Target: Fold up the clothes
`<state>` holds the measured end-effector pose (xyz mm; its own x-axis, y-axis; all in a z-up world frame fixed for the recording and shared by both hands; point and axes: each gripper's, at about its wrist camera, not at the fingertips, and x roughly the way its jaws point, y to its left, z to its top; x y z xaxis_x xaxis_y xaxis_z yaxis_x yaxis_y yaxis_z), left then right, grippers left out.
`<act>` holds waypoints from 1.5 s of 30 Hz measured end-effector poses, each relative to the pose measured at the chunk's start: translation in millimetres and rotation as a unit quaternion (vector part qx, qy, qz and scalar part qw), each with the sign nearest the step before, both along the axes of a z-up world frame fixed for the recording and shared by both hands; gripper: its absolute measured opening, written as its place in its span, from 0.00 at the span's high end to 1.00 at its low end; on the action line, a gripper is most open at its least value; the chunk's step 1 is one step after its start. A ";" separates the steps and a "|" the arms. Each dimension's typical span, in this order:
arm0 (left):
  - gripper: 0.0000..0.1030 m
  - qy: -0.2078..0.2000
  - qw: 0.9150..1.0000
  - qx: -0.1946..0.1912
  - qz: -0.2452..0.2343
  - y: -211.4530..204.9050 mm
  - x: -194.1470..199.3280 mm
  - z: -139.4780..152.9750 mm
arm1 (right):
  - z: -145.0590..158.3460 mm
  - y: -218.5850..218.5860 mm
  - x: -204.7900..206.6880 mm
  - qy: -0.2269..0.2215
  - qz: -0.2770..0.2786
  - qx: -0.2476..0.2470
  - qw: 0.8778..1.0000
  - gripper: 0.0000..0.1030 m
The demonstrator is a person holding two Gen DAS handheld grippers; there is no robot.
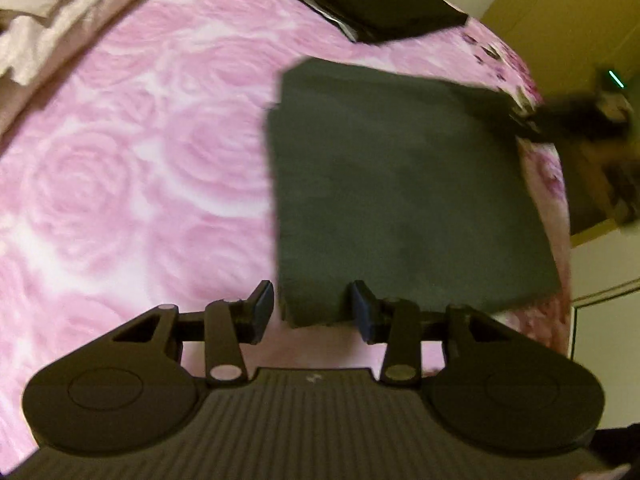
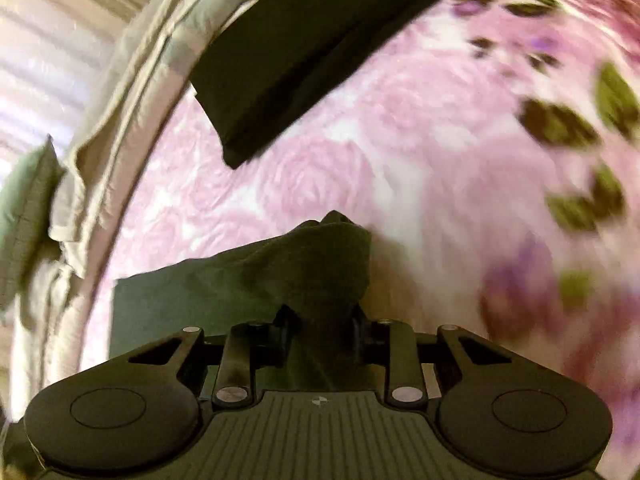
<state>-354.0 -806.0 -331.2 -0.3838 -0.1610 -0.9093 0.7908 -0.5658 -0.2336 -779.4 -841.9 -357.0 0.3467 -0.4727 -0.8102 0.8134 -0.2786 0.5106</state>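
My left gripper (image 1: 312,312) has its jaws parted; the blue-faced pads (image 1: 263,307) flank the near edge of the dark green cloth (image 1: 400,184) without pinching it. That cloth is matte, soft-looking, folded to a rough square with a slightly ragged near corner, lying flat on the pink rose-print bedspread (image 1: 140,184). My right gripper (image 2: 320,332) is clamped on a bunched corner of the same green cloth (image 2: 304,264); the fabric rises into a creased peak between the black fingers and drapes away to a flat panel at left. Beyond it, a folded black garment (image 2: 312,52) sits on the bedspread (image 2: 400,140), thick and sharp-cornered. Rumpled cream fabric (image 2: 120,100) lies along the bed's far edge. Both views show motion blur.
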 end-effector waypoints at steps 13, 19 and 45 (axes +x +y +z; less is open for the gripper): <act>0.66 -0.013 0.994 -0.049 -0.092 9.0 -30.6 0.2 | 30.4 154.3 114.7 0.041 0.065 -0.045 0.996 0.56; 0.62 -0.006 0.992 -0.055 -0.112 10.9 -24.6 -18.9 | 1.6 181.4 136.8 0.053 0.090 -0.023 0.994 0.56; 0.36 -0.205 0.756 -0.415 -0.462 144.2 -67.3 -77.2 | -4.5 182.7 227.4 0.438 0.474 -0.157 0.747 0.61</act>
<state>-421.3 -661.8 -408.4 -0.3944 -0.5774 -0.7149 -0.1233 -0.7376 0.6638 -552.0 -659.3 -361.5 0.0476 -0.5662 -0.8229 0.6294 0.6567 -0.4154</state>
